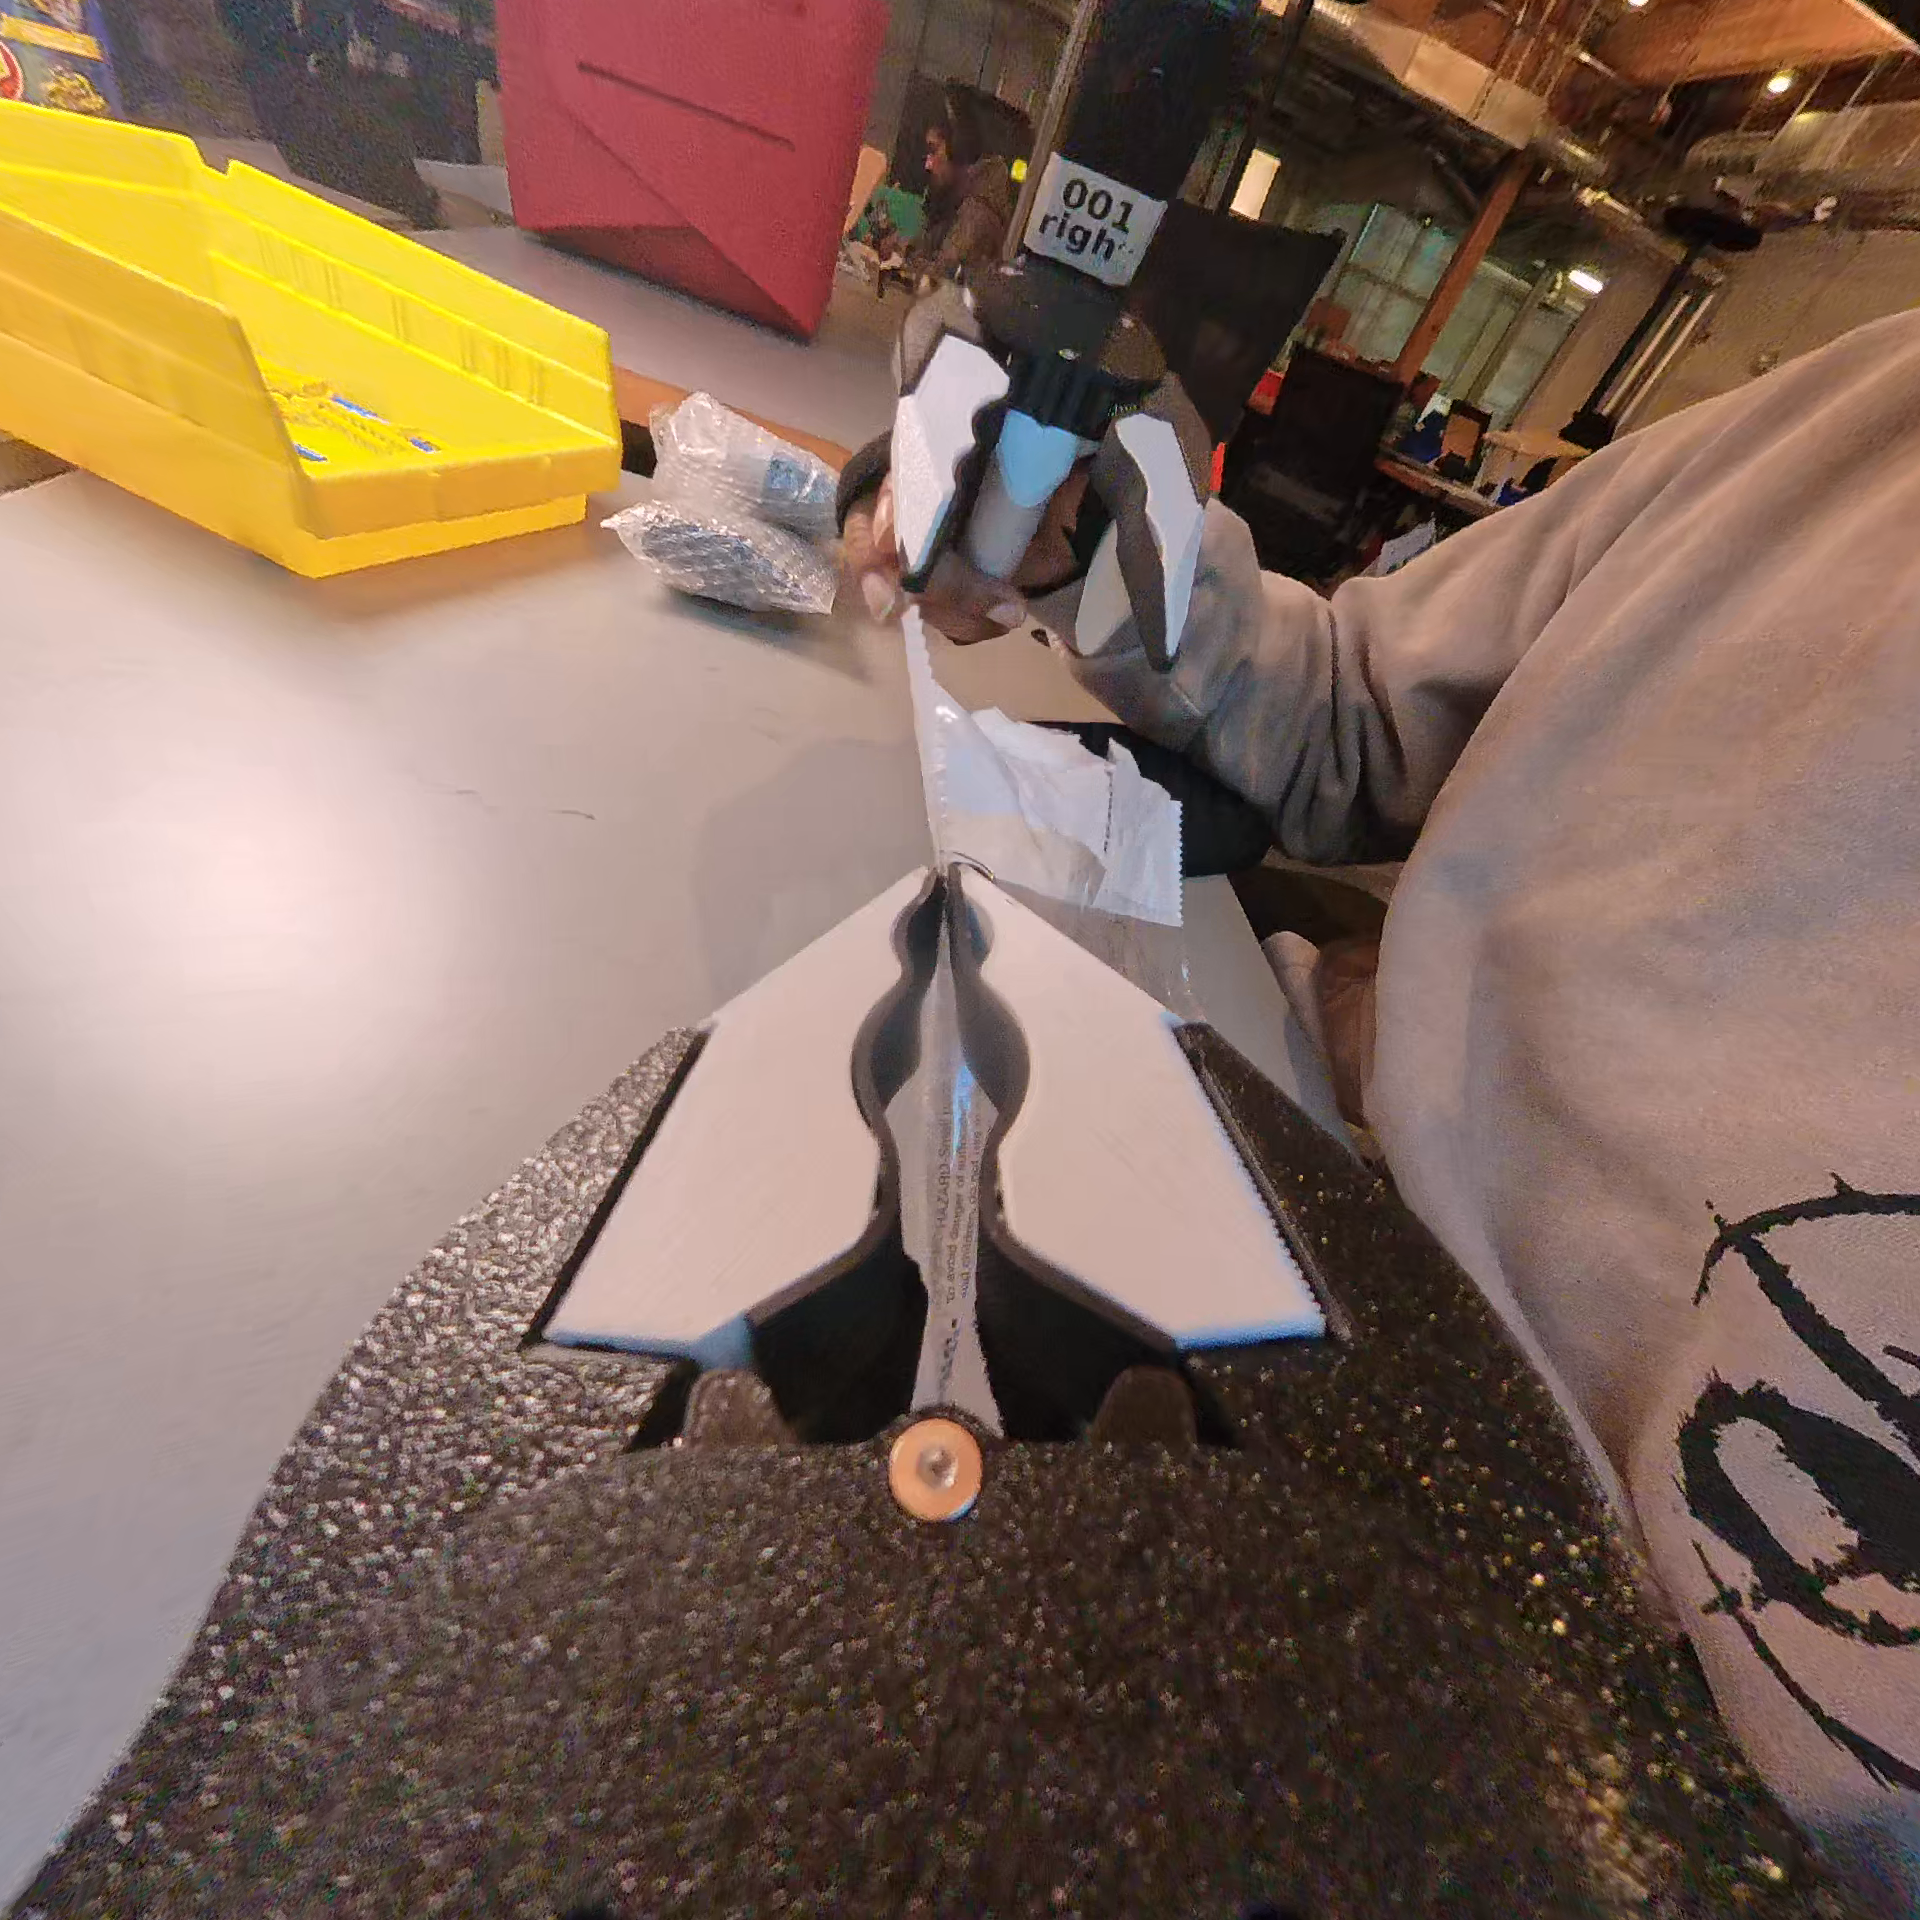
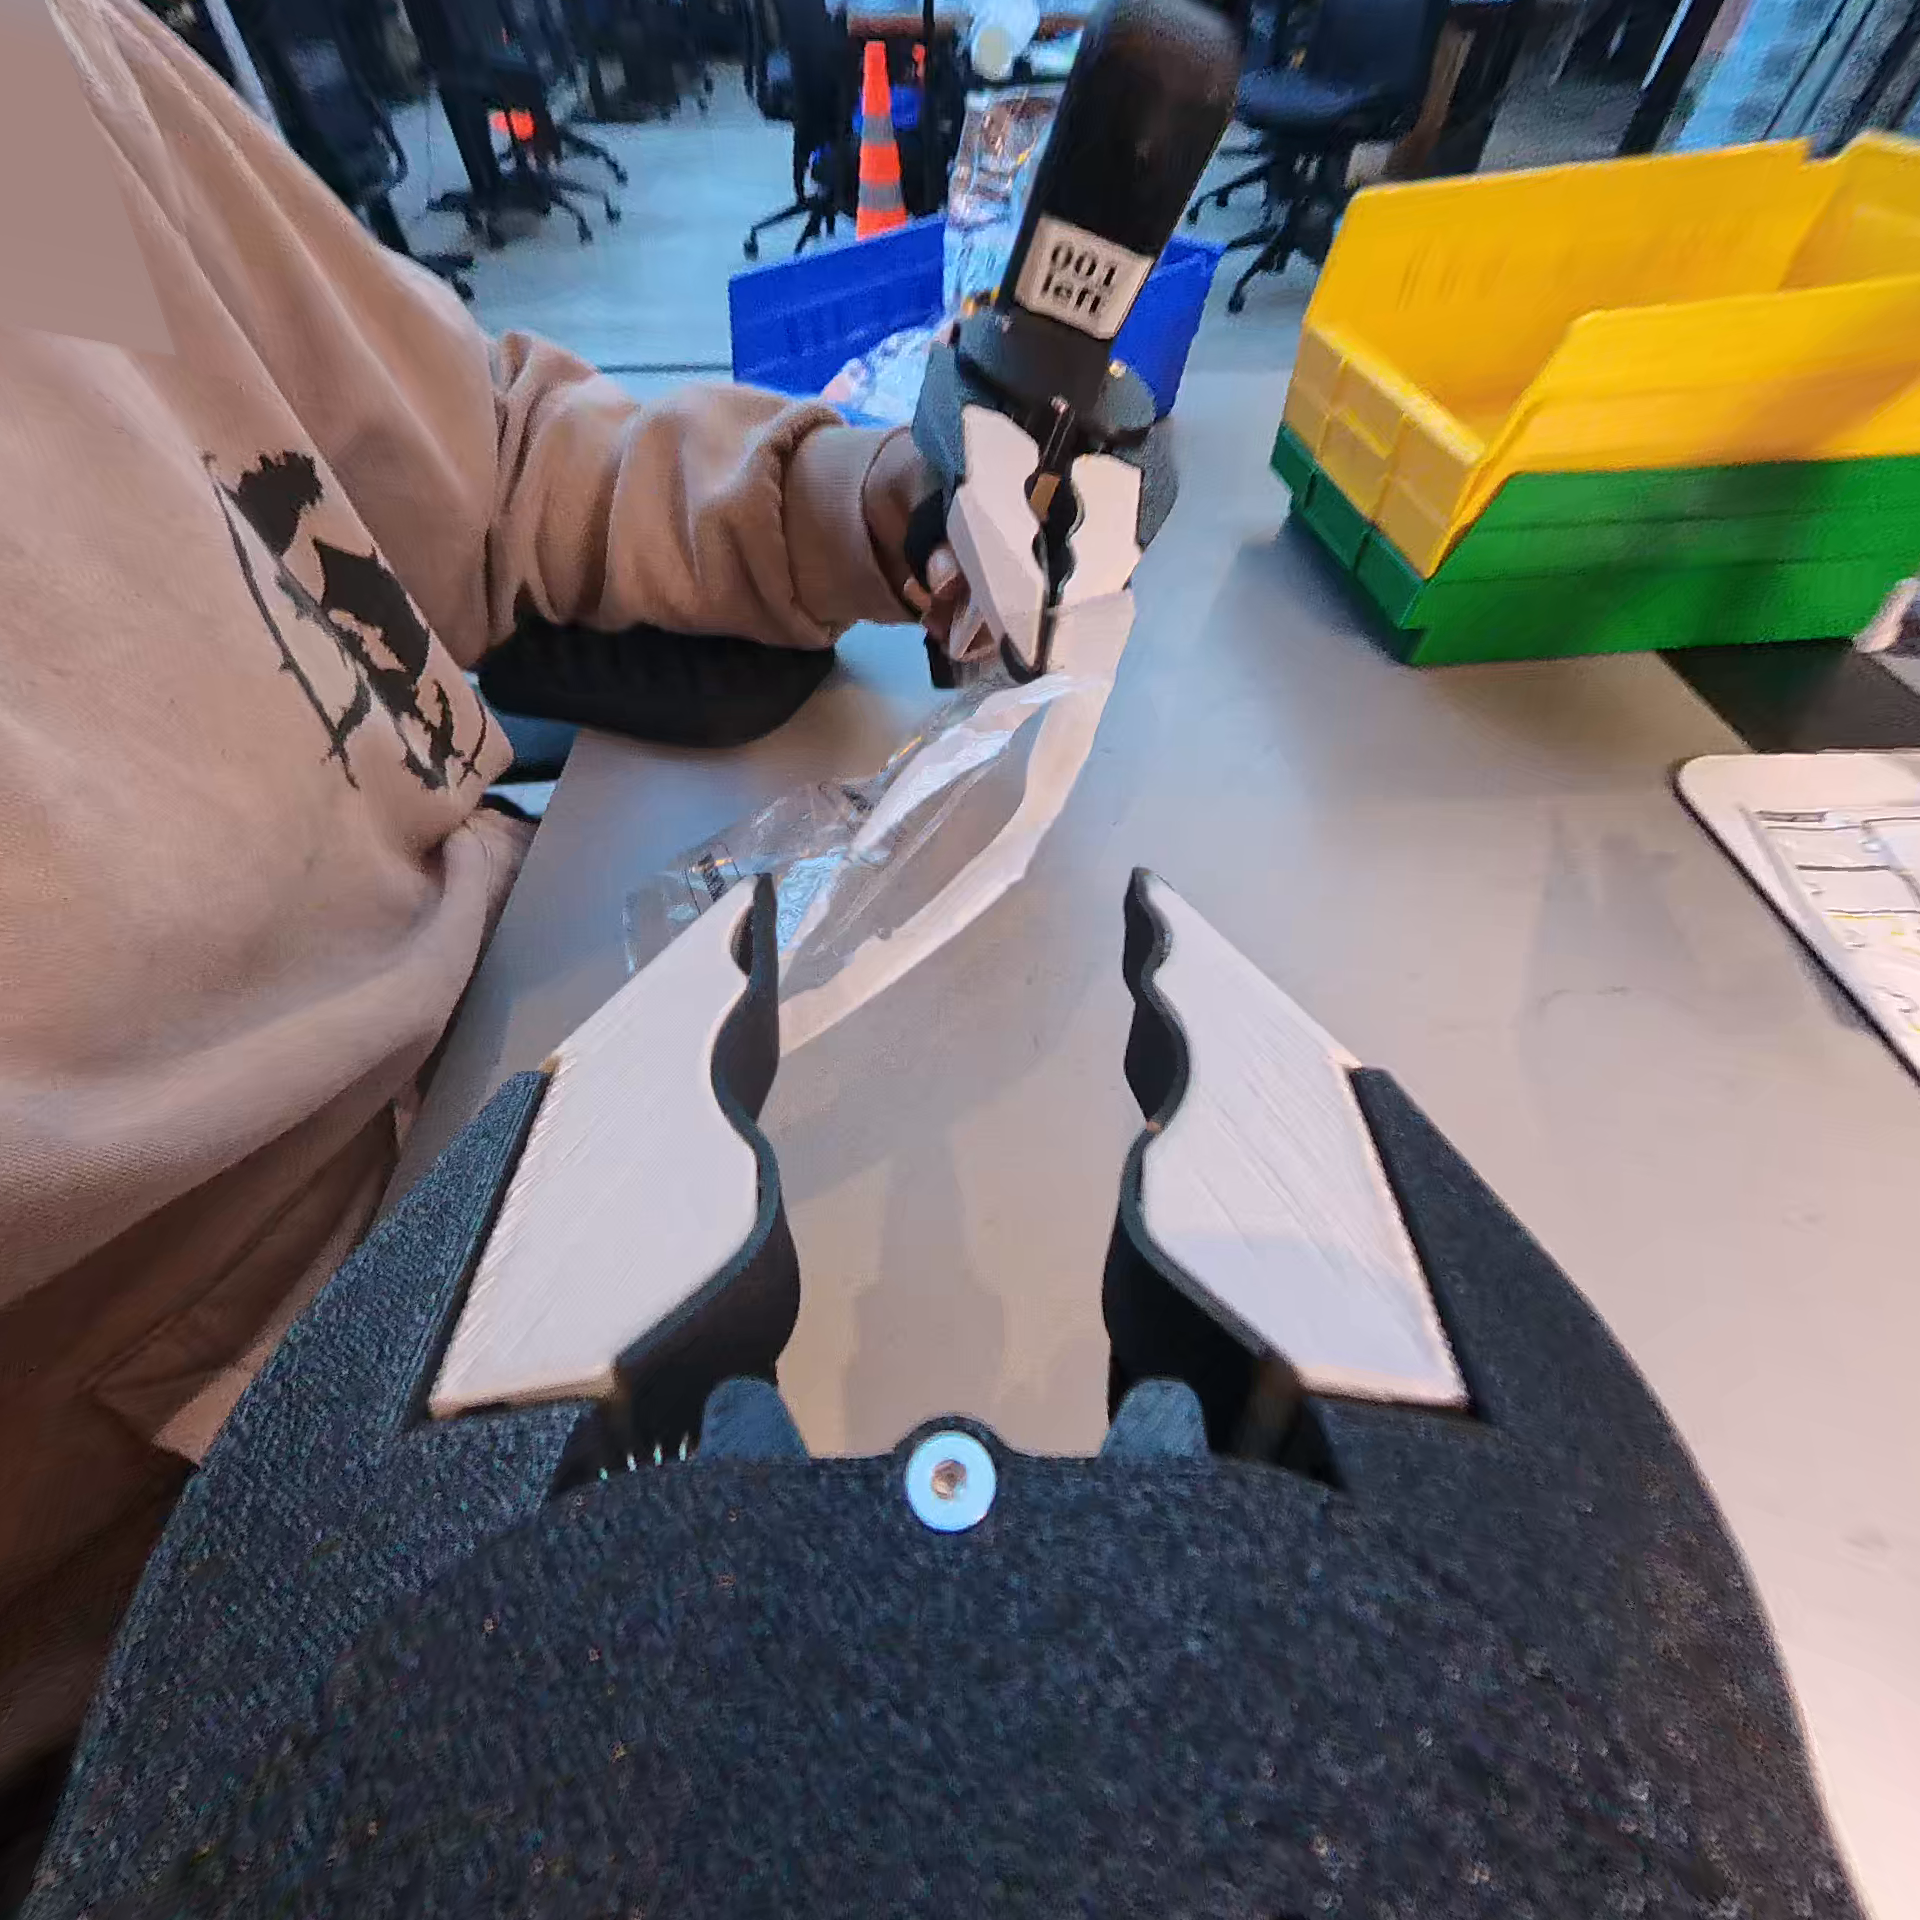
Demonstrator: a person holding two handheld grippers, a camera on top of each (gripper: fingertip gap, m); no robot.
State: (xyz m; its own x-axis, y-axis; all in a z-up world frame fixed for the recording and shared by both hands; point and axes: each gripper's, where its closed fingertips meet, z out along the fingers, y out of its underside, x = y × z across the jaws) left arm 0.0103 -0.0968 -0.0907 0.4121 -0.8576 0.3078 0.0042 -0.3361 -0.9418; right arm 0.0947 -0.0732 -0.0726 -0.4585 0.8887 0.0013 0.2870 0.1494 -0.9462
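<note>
Your left hand-held gripper (image 1: 948,883) clamps a clear plastic bag (image 1: 1023,800); right hand-held gripper (image 2: 951,894) gapes wide (empty). Tugging may tear the film.

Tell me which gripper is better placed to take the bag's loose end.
Probably right. The right gripper is open, with the plastic bag lying just beside one fingertip, while the left gripper is shut on the bag's other end.

Two grippers (image 1: 948,883) (image 2: 945,883); one clear plastic bag (image 2: 914,810); two bubble-wrapped parcels (image 1: 727,520); yellow bins (image 1: 312,416), number unclear; one green bin (image 2: 1662,561); one blue bin (image 2: 831,301); one traffic cone (image 2: 878,145), top centre.
</note>
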